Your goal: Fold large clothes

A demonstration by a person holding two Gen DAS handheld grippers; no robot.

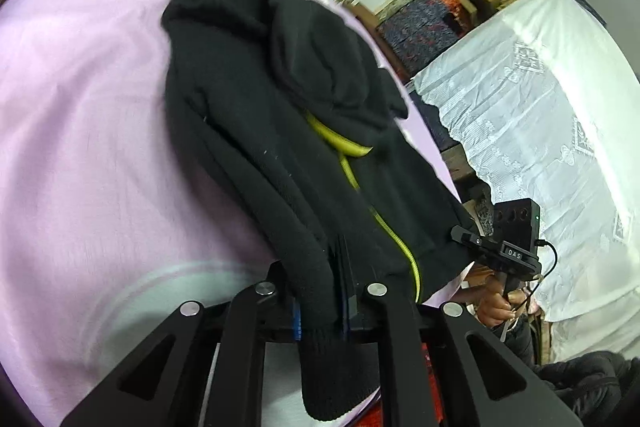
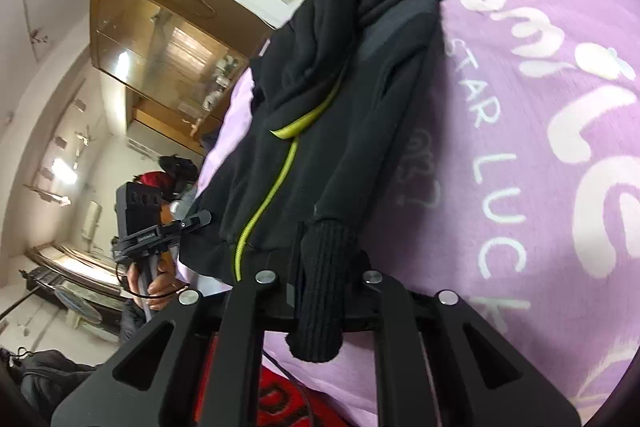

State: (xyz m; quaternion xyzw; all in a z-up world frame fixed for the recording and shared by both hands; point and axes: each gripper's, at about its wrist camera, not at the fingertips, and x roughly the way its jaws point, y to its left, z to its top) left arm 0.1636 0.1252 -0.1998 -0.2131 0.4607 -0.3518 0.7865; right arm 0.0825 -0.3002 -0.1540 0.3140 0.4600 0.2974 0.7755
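- Two grippers, each clamped on one ribbed sleeve cuff of the black jacket (image 1: 280, 131), which lies face-up on the bed with its lime zipper (image 1: 404, 247) running down the middle.
- Left gripper (image 1: 324, 291): jaws closed on the left cuff (image 1: 336, 367), cuff end hanging past the jaws toward the camera.
- Right gripper (image 2: 320, 287): jaws closed on the right cuff (image 2: 320, 307), same way.
- Jacket sits on the purple bedsheet (image 2: 560, 187), hood bunched at the far end, hem near the bed edge on the left-gripper side.
- Judgement: early in the fold, sleeves look about to be drawn across the body.
- Risk: the grip is on thick knit only; a quick pull could slip the cuff out.
- Risk: the bunched hood and wrinkled torso could get folded in lopsided if the sleeves cross before smoothing.
- Risk: the hem close to the bed edge could slide off if the jacket is dragged that way.
- Risk: the two grippers could collide when the sleeves cross.
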